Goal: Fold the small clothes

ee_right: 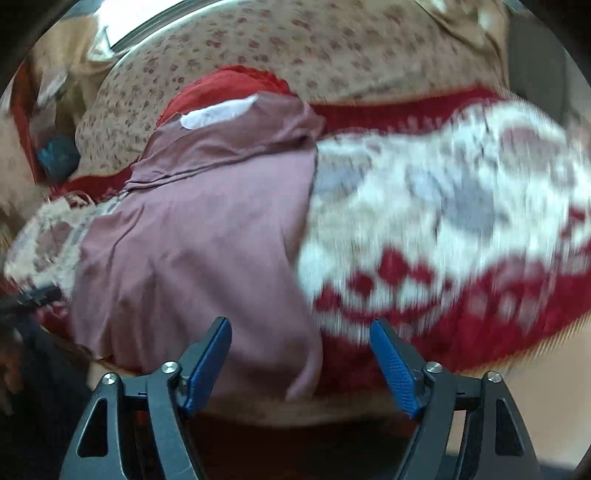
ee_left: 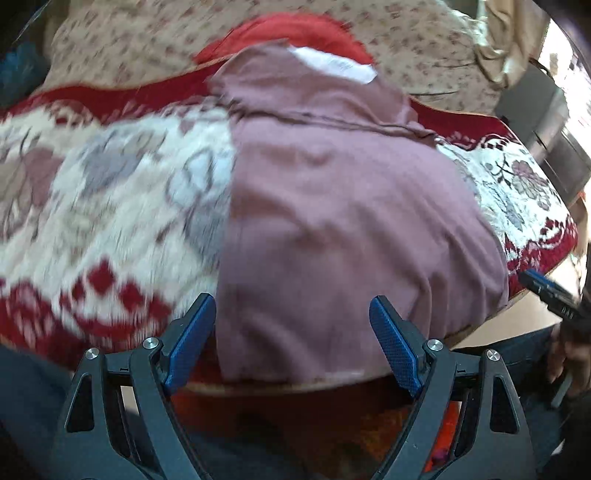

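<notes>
A dusty pink garment point(ee_left: 351, 203) point(ee_right: 192, 229) lies spread on a red and white patterned blanket point(ee_left: 110, 221) point(ee_right: 443, 221), partly folded, with a white label point(ee_left: 336, 64) point(ee_right: 218, 110) at its far end. My left gripper point(ee_left: 291, 300) is open over the garment's near left edge, its blue pads clear of the cloth. My right gripper point(ee_right: 300, 323) is open over the near right edge, with nothing pressed between its pads. Each gripper shows at the rim of the other's view: right gripper point(ee_left: 550, 291), left gripper point(ee_right: 37, 295).
A red cloth point(ee_left: 295, 33) point(ee_right: 229, 88) is bunched behind the pink garment. Beige flowered bedding point(ee_left: 129, 44) point(ee_right: 332, 44) rises at the back. A blue object point(ee_left: 18, 70) point(ee_right: 59, 158) sits in the far corner. The blanket's near edge drops off below the grippers.
</notes>
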A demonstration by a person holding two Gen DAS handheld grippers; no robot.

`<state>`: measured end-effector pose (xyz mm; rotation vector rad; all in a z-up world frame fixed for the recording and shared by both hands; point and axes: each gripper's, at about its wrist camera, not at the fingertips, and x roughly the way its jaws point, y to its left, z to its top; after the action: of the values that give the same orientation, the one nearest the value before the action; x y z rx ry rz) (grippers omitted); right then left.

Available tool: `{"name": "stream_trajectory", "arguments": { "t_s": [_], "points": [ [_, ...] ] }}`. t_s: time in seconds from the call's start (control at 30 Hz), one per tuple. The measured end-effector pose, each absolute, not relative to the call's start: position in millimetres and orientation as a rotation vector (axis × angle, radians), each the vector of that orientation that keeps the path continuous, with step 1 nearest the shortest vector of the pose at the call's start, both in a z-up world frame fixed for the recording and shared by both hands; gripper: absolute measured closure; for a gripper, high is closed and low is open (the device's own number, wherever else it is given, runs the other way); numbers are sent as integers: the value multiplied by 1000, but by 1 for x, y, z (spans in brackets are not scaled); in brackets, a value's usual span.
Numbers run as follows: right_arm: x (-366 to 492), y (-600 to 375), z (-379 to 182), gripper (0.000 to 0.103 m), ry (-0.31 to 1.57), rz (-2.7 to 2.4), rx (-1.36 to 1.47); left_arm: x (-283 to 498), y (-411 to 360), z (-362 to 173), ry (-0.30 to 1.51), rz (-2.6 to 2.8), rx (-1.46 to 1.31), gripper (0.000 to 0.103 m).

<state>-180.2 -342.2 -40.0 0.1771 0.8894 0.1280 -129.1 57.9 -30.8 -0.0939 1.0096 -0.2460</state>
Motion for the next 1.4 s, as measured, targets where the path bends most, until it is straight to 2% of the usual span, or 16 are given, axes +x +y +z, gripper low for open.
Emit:
{"name": "stream_trajectory", "arguments": {
  "t_s": [0.07, 0.2, 0.23, 0.3, 0.33, 0.5, 0.8, 0.97, 1.0, 1.13, 1.17, 1.23, 1.27, 1.4],
  "points": [
    [-184, -342, -48, 43, 922, 141, 188, -134, 59, -30, 1004, -231, -103, 18],
    [-179, -328, -60, 52, 998, 189, 130, -138, 59, -38, 1016, -218, -81, 18],
    [-178, -327, -64, 61, 1021, 190, 117, -137, 62, -41, 1025, -208, -88, 18],
    [-172, -325, -71, 62, 1061, 173, 99, -136, 69, -44, 1030, -177, -93, 18],
    [-170, -325, -73, 68, 1077, 176, 100, -136, 74, -44, 1027, -152, -103, 18],
    [-168, -324, -77, 82, 1092, 190, 118, -141, 96, -51, 1026, -73, -131, 18],
    [-155, -333, -85, 83, 1138, 175, 188, -126, 94, -84, 1147, -62, -112, 18],
    [-156, -339, -88, 76, 1133, 188, 244, -121, 93, -95, 1185, -101, -139, 18],
    [-157, -340, -88, 74, 1128, 191, 254, -121, 94, -95, 1187, -110, -150, 22],
    [-157, -336, -87, 73, 1126, 188, 241, -122, 100, -95, 1210, -150, -241, 57],
    [-157, -336, -87, 73, 1128, 187, 245, -124, 101, -94, 1209, -150, -242, 63],
    [-157, -337, -86, 74, 1128, 189, 271, -126, 101, -91, 1201, -156, -242, 90],
    [-157, -339, -86, 73, 1128, 190, 287, -127, 102, -89, 1196, -158, -241, 96],
    [-158, -343, -87, 73, 1130, 187, 310, -128, 102, -86, 1184, -154, -249, 96]
  ]
}}
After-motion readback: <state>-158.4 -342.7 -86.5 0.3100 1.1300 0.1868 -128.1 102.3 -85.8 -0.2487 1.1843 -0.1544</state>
